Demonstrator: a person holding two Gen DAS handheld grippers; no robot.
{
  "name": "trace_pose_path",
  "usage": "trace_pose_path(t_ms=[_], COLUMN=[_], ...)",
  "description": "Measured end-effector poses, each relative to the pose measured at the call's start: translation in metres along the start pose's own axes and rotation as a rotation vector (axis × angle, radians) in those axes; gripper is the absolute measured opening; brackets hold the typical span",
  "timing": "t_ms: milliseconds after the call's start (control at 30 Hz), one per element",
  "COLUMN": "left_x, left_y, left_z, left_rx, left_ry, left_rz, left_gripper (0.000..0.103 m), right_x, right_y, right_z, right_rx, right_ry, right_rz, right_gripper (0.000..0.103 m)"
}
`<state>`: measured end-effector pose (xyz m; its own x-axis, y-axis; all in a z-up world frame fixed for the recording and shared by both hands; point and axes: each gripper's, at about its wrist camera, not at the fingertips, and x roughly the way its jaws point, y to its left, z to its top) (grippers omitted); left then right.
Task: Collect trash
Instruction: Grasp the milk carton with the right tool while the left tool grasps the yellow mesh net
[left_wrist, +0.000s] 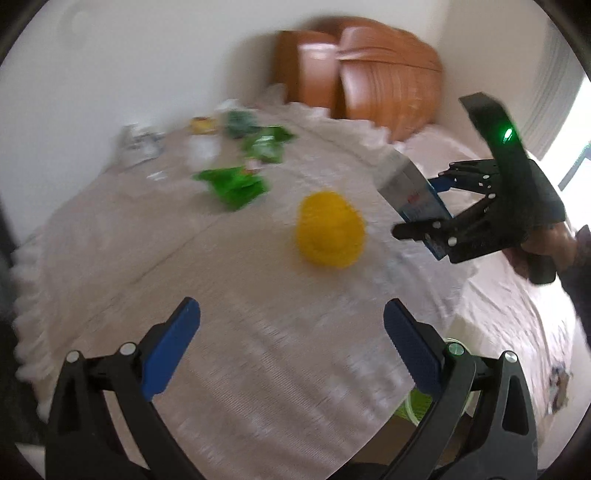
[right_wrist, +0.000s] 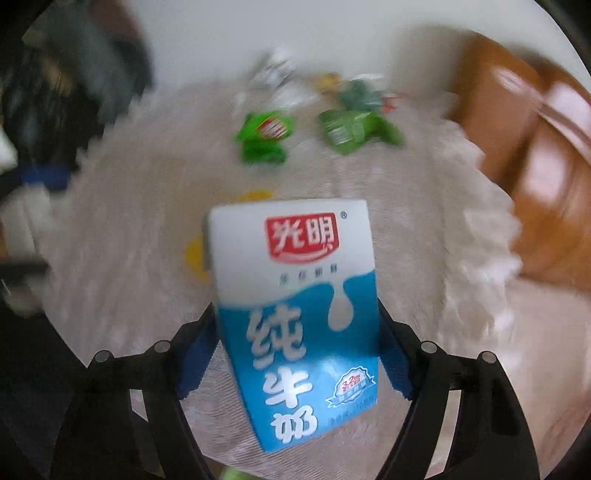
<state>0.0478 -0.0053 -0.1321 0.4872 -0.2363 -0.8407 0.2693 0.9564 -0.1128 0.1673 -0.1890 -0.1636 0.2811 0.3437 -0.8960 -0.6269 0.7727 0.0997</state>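
The right gripper (right_wrist: 297, 354) is clamped on a blue-and-white milk carton (right_wrist: 295, 314), its blue pads pressing the carton's two sides low down, so the box stands upright between the fingers with its red logo at 12 o'clock and its white Chinese lettering running down the front. Whether anything is inside the carton cannot be told; it looks closed. In the left wrist view the same gripper (left_wrist: 424, 218) comes in from 3 o'clock, carrying the carton (left_wrist: 410, 188) tilted above the right edge of the table (left_wrist: 258, 350), clear of the cloth.

The left gripper (left_wrist: 291, 332) is spread wide and holds nothing, hanging over the near part of the table with its blue pads (left_wrist: 173, 343) far apart.

Ahead of it, toward 12 o'clock, a yellow round object (left_wrist: 330, 232) sits on the pale lace-edged cloth; it is too blurred to tell what it is. Farther off, around 11 o'clock, lie crumpled green wrappers (left_wrist: 236, 184), with more green packets (left_wrist: 267, 146) behind them and a white crumpled wrapper (left_wrist: 142, 146) near the wall. In the right wrist view the green wrappers (right_wrist: 264, 134) lie at 12 o'clock beyond the carton. A wooden chair (left_wrist: 373, 77) stands past the table's far edge.
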Motion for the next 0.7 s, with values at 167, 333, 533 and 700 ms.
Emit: trace_pose_path(t_ms=[167,333,533,700], left_x=[0.047,0.090,0.126,0.125], left_y=[-0.026,-0.028,-0.027,-0.025], left_z=[0.026,0.048,0.056,0.053], left_rx=[0.070,-0.020,-0.070,-0.052], left_ry=[0.017,0.070,0.128,0.096], left_rz=[-0.061,-0.094,-0.090,-0.080], left_gripper=[0.095,0.090,0.057,0.035], right_x=[-0.048,-0.084,-0.114,-0.102], right_y=[-0.013,-0.011,-0.004,-0.009], right_z=[-0.026,-0.056,-0.085,-0.094], right_rx=[0.261,0.467,0.610,0.675], right_ry=[-0.196,-0.323,-0.415,-0.386], right_rz=[-0.022,-0.045,-0.062,-0.097], right_gripper=[0.077,0.077,0.071,0.070])
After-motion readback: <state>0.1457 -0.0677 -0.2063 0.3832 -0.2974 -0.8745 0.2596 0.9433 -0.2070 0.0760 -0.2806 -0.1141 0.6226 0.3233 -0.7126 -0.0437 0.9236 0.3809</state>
